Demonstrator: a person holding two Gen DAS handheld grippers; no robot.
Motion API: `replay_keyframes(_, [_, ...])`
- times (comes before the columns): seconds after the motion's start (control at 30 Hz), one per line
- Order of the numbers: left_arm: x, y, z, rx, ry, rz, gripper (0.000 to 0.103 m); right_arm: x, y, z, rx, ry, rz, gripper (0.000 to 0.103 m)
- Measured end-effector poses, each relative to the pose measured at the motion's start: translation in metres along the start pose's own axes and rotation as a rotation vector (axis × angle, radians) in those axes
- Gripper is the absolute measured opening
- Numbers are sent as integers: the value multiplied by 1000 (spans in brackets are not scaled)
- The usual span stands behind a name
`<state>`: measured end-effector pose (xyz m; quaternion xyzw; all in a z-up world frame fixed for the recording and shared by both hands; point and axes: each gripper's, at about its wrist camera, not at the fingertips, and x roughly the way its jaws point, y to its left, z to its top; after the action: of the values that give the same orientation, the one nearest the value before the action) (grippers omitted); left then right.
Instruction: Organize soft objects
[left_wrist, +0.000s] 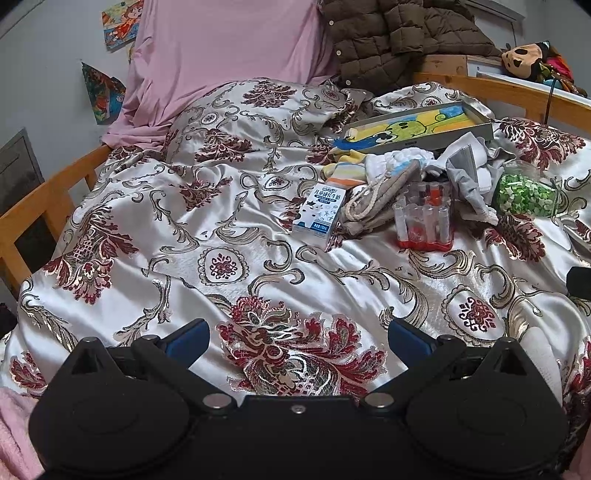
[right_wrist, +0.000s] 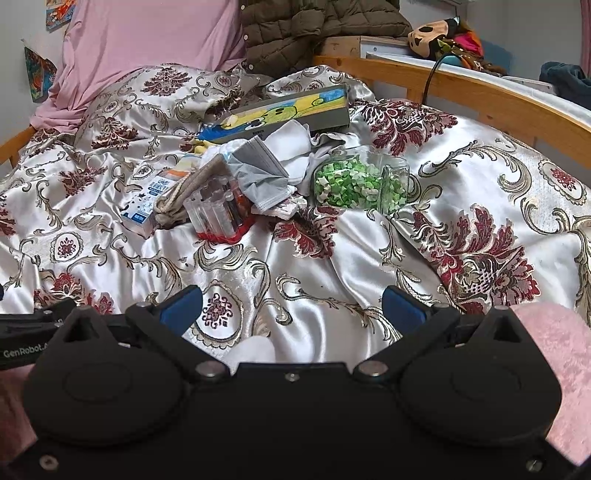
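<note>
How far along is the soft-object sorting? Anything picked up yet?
Nothing looks done. The left gripper and right gripper are both open and empty above the bedspread. The socks, grey face mask and drawstring pouch lie mixed with the milk carton and bead jar.

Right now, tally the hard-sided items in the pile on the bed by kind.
Milk carton: 1
Clear jar of green pieces: 1
Clear pack of tubes: 1
Flat box with cartoon picture: 1
Total: 4
</note>
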<state>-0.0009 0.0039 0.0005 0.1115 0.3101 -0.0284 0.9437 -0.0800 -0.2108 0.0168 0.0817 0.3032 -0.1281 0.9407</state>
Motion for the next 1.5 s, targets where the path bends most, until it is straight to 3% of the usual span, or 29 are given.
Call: replay_keyframes(1.5, [3,-3,3,-2,-5,-9,102,1,2,0,-6,2,-5,102])
